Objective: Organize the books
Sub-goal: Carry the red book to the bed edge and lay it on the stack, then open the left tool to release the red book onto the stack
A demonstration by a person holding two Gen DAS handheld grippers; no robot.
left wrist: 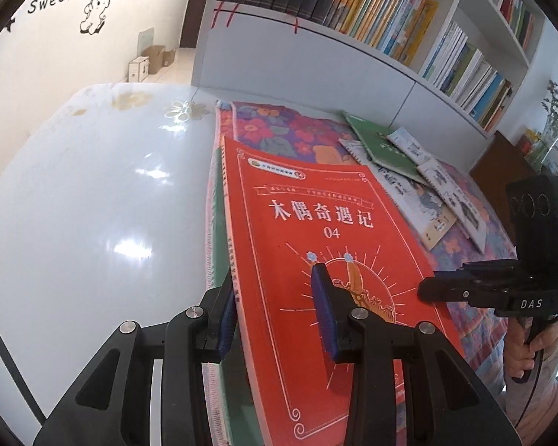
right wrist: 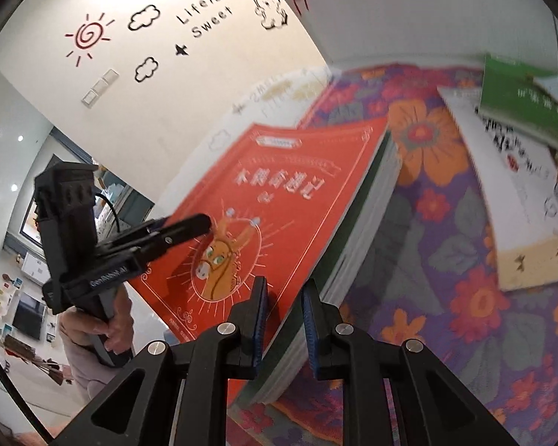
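Note:
A red book (left wrist: 316,260) lies on top of a small stack, with a green book (left wrist: 215,230) under it, on a floral cloth (left wrist: 279,130). My left gripper (left wrist: 275,312) straddles the stack's left edge, one pad on the red cover, one beside the spine; the jaws look closed on it. My right gripper (right wrist: 284,325) grips the stack's near right edge (right wrist: 353,223), one pad on the red cover (right wrist: 271,200), one against the page edges. Each gripper shows in the other's view: the right gripper (left wrist: 465,290) and the left gripper (right wrist: 160,238).
Several loose books, a green one (left wrist: 379,141) and white illustrated ones (left wrist: 420,193), lie scattered on the cloth to the right. A white bookshelf (left wrist: 390,37) full of books stands behind. A glossy white tabletop (left wrist: 93,186) spreads to the left.

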